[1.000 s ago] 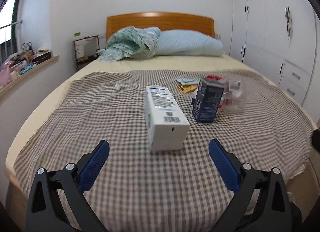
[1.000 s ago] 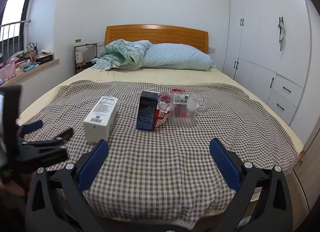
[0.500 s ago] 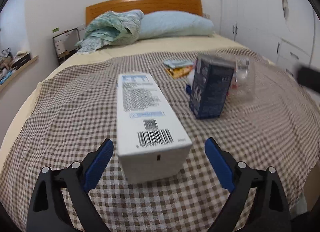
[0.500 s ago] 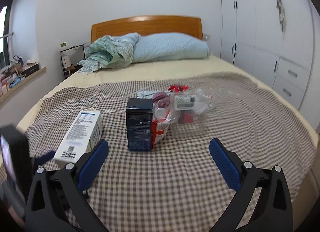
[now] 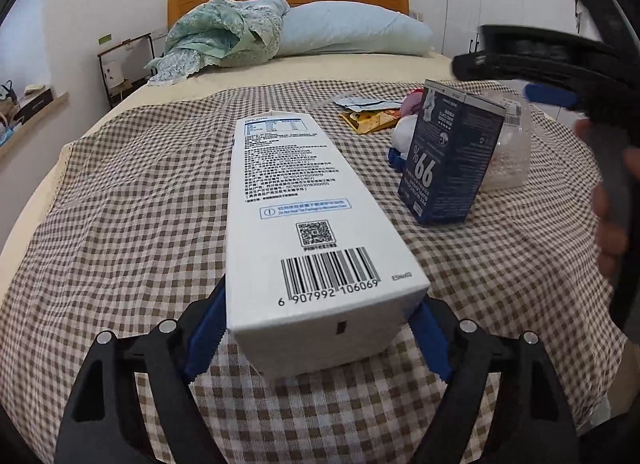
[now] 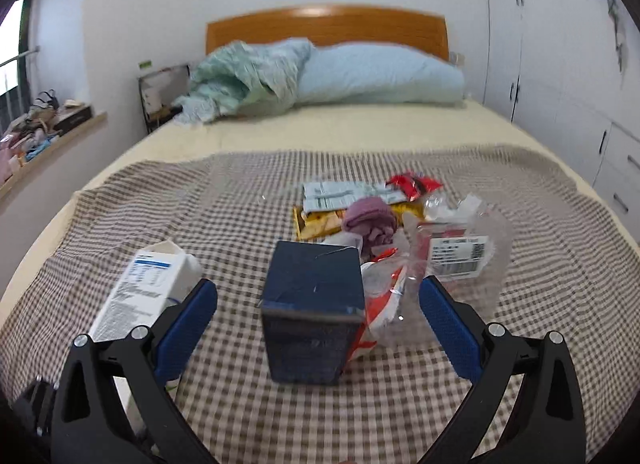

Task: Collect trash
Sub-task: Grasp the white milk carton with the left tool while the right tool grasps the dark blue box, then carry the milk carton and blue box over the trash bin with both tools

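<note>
One white carton (image 5: 316, 223) (barcode 6907992106069)

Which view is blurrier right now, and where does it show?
Right wrist view: motion blur, pillow and headboard smeared, dark box soft. Left wrist view: sharper, barcode on the white carton is readable; only the right gripper at the right edge is blurred. Both views: fisheye bends the bed edges.
</note>
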`<state>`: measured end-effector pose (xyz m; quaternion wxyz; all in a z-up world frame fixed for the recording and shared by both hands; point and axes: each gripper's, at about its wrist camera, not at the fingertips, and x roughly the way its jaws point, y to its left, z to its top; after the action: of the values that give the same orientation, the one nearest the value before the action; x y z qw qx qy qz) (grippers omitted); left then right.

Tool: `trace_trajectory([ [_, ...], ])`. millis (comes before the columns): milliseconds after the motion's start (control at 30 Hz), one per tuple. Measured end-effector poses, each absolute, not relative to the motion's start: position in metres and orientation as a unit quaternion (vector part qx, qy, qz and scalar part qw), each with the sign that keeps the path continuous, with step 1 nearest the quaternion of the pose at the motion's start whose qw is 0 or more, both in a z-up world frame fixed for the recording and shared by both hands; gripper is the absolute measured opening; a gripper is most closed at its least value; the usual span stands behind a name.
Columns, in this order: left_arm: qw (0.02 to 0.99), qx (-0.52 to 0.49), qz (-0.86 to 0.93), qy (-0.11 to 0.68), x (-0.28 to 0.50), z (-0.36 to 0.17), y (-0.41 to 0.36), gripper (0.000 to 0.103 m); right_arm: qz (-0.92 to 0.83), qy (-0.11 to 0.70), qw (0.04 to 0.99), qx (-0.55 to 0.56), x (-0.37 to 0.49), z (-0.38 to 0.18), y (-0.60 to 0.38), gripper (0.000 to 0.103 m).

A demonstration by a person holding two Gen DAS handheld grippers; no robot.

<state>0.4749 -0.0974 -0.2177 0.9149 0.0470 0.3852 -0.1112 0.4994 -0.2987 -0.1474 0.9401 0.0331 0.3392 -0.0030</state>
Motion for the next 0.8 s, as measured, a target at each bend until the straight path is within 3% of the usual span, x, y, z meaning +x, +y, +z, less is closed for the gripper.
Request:
trace_trajectory([
  [200, 0.904, 0.010, -0.124, 0.408, 0.479, -0.221, -0.090, 0.080, 0.006, 0.397, 0.917, 0.050, 0.529, -0.174, -0.306, 0.095],
  [267, 0.898, 0.006, -0.125, 0.421, 0.481, -0.224, -0.090, 0.080, 0.012, 0.403, 0.914, 0.054, 0.530, -0.177, -0.304, 0.065],
  [300, 0.892, 0.004, -0.127, 0.433, 0.483, -0.227, -0.090, 0.080, 0.015, 0.407, 0.912, 0.057, 0.531, -0.179, -0.304, 0.063],
  [800, 0.942, -0.019, -0.082, 0.325, 0.473, -0.182, -0.062, 0.074, 0.057, 0.369, 0.923, 0.092, 0.447, -0.159, -0.311, 0.060],
])
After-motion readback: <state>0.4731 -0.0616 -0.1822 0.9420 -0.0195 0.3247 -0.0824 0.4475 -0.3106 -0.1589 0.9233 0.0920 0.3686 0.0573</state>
